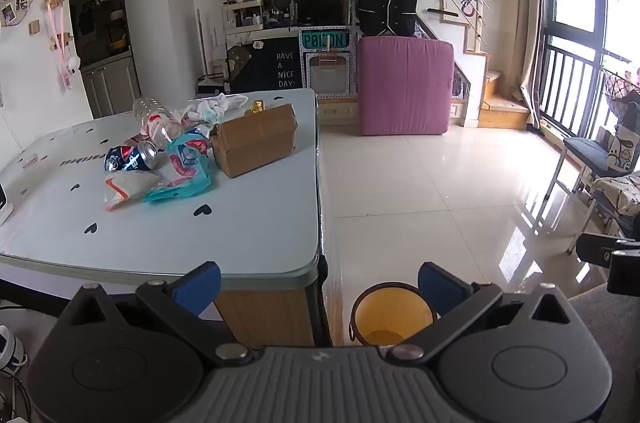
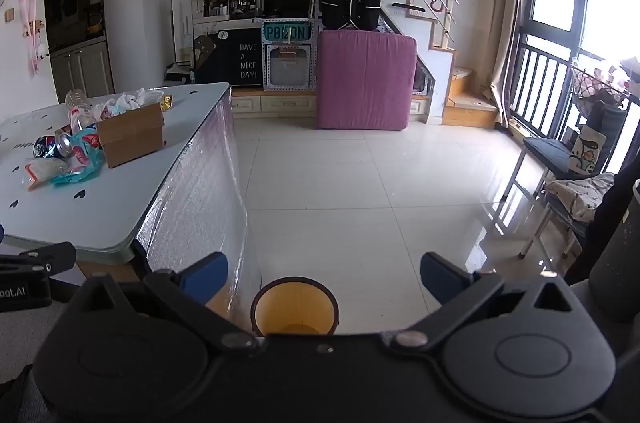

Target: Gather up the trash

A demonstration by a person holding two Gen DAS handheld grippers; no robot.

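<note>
I see a pale counter (image 1: 248,223) dotted with black hearts. On it lie a cardboard box (image 1: 256,143), a crushed can (image 1: 132,157), a clear plastic bottle (image 1: 154,119), teal and orange-trimmed wrappers (image 1: 184,171), crumpled white tissue (image 1: 216,105) and a gold wrapper (image 1: 256,107). A yellow bin (image 1: 390,315) stands on the tiled floor (image 1: 440,183) beside it.

boxes 1 (image 1: 256,140); cans 1 (image 1: 134,156); bottles 1 (image 1: 154,119); bins 1 (image 1: 390,315)

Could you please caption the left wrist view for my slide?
Open left gripper faces table strewn with trash: can, bottle, box; bin below.
</note>
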